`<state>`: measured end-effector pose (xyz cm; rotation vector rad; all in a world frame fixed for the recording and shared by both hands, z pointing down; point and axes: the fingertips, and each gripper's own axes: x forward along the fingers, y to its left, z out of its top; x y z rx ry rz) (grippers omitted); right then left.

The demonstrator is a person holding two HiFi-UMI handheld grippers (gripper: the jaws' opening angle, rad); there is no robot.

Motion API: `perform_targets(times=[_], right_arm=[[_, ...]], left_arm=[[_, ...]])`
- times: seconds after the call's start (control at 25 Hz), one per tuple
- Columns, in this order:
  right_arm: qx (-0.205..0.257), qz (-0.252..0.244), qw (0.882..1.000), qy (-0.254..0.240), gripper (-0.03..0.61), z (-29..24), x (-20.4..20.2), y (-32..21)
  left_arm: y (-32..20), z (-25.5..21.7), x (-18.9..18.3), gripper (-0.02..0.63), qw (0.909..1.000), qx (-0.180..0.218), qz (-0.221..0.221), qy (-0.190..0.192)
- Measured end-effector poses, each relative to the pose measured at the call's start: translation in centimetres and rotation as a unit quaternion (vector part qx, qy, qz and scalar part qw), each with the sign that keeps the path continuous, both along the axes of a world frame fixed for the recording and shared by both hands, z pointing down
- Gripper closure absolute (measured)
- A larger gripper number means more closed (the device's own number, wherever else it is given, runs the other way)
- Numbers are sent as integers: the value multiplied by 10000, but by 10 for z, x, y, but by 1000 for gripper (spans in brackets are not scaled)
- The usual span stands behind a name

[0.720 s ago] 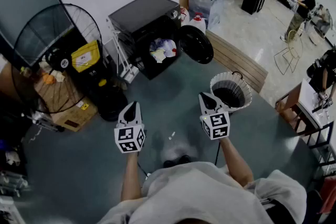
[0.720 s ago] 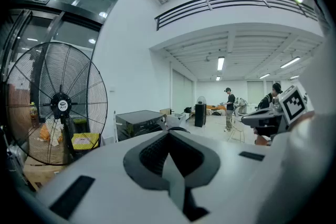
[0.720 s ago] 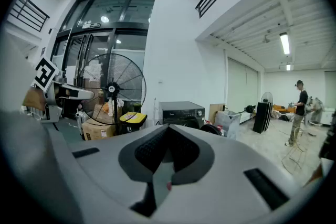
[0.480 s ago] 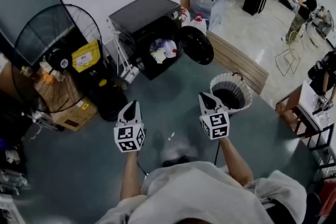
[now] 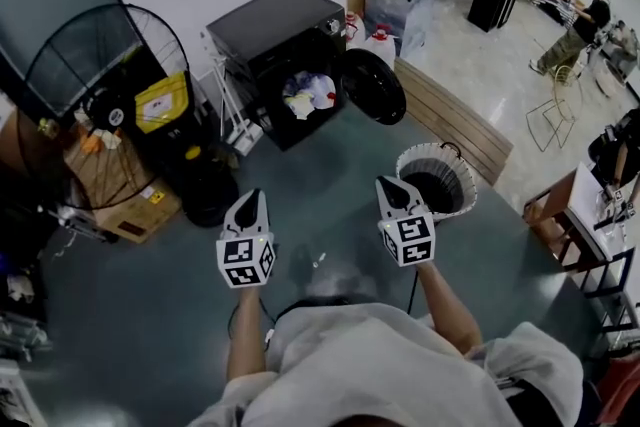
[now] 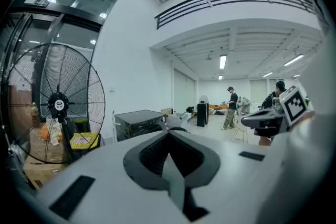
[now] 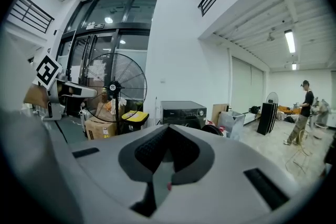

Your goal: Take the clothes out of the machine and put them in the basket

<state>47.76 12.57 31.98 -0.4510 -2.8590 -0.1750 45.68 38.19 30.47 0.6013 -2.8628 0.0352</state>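
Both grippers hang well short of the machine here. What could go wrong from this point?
1. The open door juts out on the basket's side of the machine, so a garment carried across may catch on it.
2. The clothes sit bunched in the opening; pulling one may drag others onto the floor.
3. The left gripper and right gripper are both shut and must open before reaching in.

Bright, even indoor light from ceiling tubes [image 6: 222,62]; sheen on pale floor [image 5: 470,65]; fisheye bending, black vignetted corners; left gripper [image 6: 169,134], right gripper [image 7: 168,127] softly blurred.
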Motion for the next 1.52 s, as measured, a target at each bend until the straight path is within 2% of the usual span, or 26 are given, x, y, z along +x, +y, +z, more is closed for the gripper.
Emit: perform_targets(times=[0.28,0.6,0.84,1.08,1.28,1.52], right_arm=[[-37,23,10000,60,555,9,-16,-5],[19,137,9998,170,555,26,-60,-4],[84,288,9992,245,555,34,-131,7],[109,467,9984,315,555,33,-235,32],[126,549,9980,302,555,22,-307,52],[238,679,9968,346,555,24,-368,65]], left_arm=[[-8,11,-18,595,10000,-17,39,72],[-14,30,-76,595,9996,58,215,169],[-15,40,-159,595,9986,146,474,193],[1,42,-270,595,9970,147,720,231],[11,33,-347,595,9955,175,905,207],[14,38,-422,595,9930,258,1124,242]])
